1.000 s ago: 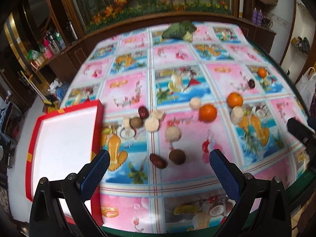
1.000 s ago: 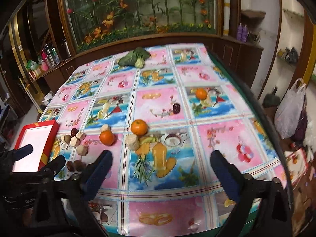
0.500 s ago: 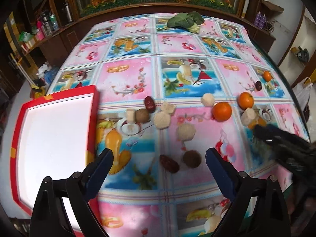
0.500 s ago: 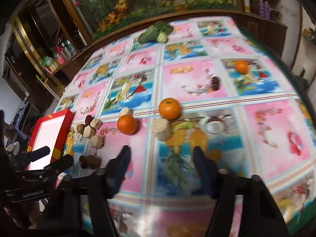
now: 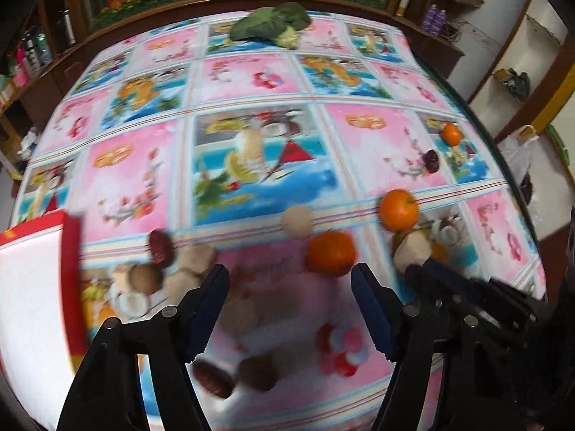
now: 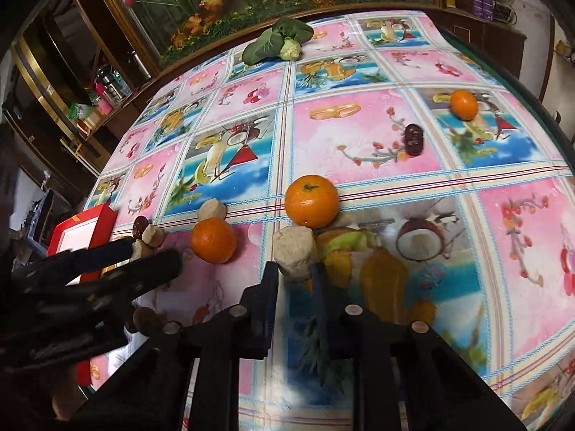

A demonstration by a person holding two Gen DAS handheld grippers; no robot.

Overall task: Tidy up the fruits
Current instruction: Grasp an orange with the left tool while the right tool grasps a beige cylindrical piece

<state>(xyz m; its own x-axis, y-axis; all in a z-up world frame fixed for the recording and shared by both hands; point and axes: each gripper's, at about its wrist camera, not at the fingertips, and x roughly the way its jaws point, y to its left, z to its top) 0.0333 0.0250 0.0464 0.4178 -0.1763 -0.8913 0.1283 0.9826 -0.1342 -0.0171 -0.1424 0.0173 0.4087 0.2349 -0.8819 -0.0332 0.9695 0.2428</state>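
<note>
Beige chunk point(image 6: 294, 251) at twelve o'clock sits unheld: our right tool point(image 6: 295, 273) has just closed together, left tool point(image 5: 289, 287) narrowing, still apart, empty.

Left of the front orange point(image 6: 213, 240), the left gripper point(image 6: 151, 256) and beige chunks point(image 6: 152, 235) crowd the tablecloth point(image 6: 363, 136); behind it, open cloth reaches the cabbage point(image 6: 280, 45).

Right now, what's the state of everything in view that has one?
Left tongs: open, jaws just been closing, gripping nothing.
Right tongs: nearly shut, jaws just been closing, tips at the beige chunk; grip unclear.
Red tray: no fruit visible in it.
Oranges: whole, loose on the tablecloth.
Leafy vegetable: lying at the far edge.
</note>
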